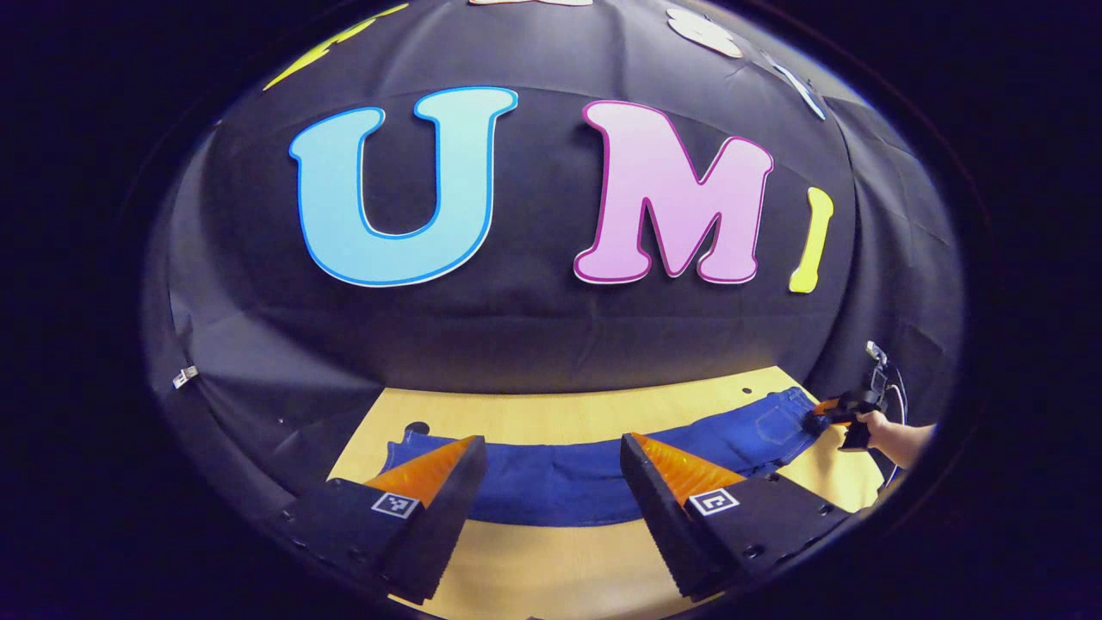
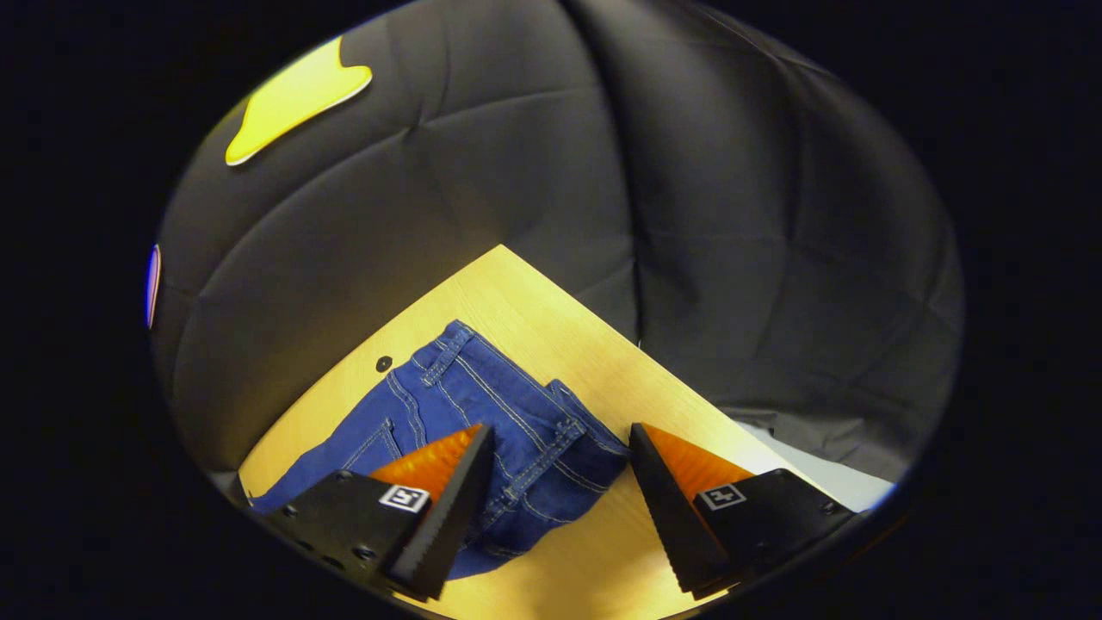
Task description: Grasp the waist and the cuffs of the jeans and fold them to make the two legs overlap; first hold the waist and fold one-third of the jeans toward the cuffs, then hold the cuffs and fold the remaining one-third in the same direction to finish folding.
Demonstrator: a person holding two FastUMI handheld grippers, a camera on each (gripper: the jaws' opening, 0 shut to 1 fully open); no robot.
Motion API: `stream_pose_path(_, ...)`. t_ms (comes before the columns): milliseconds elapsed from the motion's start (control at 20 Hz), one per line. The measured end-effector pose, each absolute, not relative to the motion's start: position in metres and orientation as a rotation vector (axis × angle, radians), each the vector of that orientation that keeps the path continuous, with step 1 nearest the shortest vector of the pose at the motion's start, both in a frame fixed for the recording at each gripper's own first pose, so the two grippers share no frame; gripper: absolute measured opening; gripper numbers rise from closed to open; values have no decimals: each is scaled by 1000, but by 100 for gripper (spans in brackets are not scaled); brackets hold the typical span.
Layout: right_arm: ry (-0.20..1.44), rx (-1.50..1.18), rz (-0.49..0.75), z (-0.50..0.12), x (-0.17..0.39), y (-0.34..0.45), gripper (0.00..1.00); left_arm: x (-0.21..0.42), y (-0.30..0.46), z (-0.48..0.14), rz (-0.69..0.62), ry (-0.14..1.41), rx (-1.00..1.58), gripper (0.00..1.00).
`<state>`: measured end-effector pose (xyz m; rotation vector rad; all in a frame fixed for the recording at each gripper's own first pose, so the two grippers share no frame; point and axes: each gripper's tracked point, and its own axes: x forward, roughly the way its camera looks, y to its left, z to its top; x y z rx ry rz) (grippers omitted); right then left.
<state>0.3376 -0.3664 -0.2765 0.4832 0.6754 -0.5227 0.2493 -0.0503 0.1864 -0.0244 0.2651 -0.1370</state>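
While jeans [image 2: 482, 413] lie flat, table [image 2: 516, 293] hole [image 2: 384, 364] adjacent

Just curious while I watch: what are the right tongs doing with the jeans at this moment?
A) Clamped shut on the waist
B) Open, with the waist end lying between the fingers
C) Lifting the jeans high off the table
B: in the right gripper view the right tongs stand wide open over the waist end of the jeans, which lie flat on the table.
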Motion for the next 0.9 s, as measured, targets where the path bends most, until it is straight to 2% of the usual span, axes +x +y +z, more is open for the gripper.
stream_pose_path(250, 691, 462, -560, -281, 333, -361, 93, 258, -108, 194, -191, 258, -10, 98)
stream_pose_path(350, 671, 458, -530, -283, 341, -354, 71, 256, -121, 197, -206, 253, -12, 98)
stream_pose_path(450, 658, 505, -516, -282, 342, -350, 43, 249, -131, 197, -220, 255, -35, 98)
stream_pose_path(500, 657, 530, -508, -287, 344, -349, 42, 246, -133, 196, -227, 260, -45, 98)
stream_pose_path(550, 635, 552, -487, -283, 345, -347, 27, 245, -129, 191, -227, 267, -49, 98)
stream_pose_path(600, 617, 579, -469, -281, 347, -349, 28, 244, -125, 187, -221, 274, -49, 98)
stream_pose_path(750, 535, 565, -434, -258, 349, -352, 8, 240, -111, 172, -210, 289, -66, 98)
stream_pose_path(900, 441, 467, -376, -202, 340, -355, 8, 236, -92, 159, -196, 299, -91, 98)
